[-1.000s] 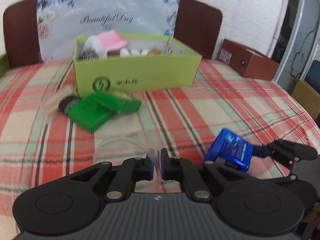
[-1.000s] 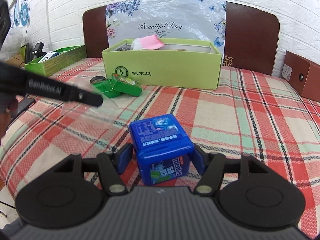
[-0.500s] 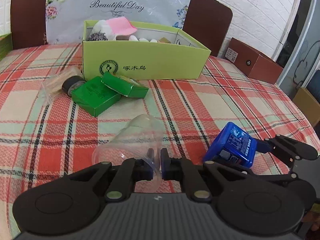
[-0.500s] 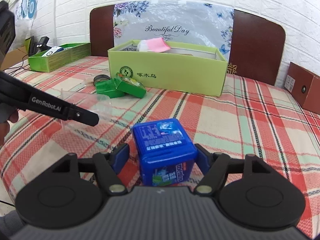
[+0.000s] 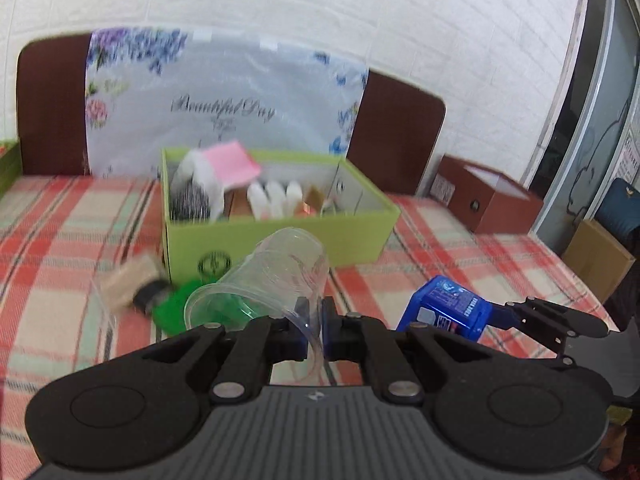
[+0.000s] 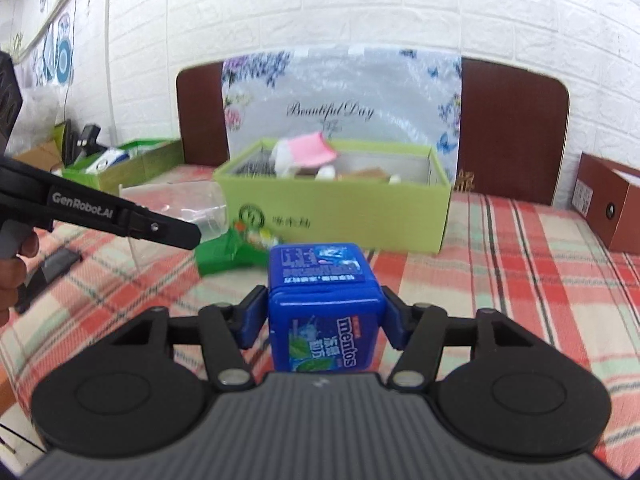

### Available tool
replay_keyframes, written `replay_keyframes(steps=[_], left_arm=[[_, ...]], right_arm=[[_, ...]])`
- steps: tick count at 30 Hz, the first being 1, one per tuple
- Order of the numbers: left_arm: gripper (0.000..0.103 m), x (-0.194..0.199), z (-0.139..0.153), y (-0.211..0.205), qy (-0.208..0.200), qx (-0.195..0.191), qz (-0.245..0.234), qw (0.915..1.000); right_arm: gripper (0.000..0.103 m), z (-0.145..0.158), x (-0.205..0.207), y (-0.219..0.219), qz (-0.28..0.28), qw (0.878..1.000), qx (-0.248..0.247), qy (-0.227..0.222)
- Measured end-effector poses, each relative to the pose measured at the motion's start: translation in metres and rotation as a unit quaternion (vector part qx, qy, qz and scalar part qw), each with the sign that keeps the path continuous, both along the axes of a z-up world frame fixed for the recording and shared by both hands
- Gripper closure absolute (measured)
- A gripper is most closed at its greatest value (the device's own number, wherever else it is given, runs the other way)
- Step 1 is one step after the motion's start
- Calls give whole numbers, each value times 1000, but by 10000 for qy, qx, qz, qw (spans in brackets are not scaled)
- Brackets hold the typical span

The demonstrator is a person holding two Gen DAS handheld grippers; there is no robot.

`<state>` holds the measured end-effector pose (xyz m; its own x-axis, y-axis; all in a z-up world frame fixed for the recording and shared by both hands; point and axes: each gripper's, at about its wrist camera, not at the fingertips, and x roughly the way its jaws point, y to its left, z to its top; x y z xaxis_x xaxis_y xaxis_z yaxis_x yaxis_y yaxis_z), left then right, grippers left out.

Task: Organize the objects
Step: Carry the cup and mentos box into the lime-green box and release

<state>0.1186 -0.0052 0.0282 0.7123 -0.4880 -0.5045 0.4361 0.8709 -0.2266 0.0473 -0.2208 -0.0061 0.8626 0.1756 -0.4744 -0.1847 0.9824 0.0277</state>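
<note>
Lifted clear cup (image 5: 264, 276), mouth lower-left

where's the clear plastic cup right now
The clear plastic cup is low in the left wrist view's centre, pinched by its wall in the left hand-held gripper, tipped sideways in front of the green box.
</note>
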Motion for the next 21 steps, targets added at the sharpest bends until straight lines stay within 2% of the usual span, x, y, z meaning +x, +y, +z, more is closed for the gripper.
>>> replay_keyframes(steps=[5,8,14,21], left_arm=[[98,29,35,-9,-501,93,-7,9987],[98,54,45,-16,-607,170,46,9980],[98,119,45,-19,-227,58,85,9997],[98,166,31,-29,48,75,-56,9999]], right_arm=[[46,32,33,-8,-99,9992,-10,-398],[46,49,62,-12,-248,9977,-131,-621],[46,61,126,-19,-592,9956,-190,-700],[46,49,191,-26,-870,9935,-291,-672]])
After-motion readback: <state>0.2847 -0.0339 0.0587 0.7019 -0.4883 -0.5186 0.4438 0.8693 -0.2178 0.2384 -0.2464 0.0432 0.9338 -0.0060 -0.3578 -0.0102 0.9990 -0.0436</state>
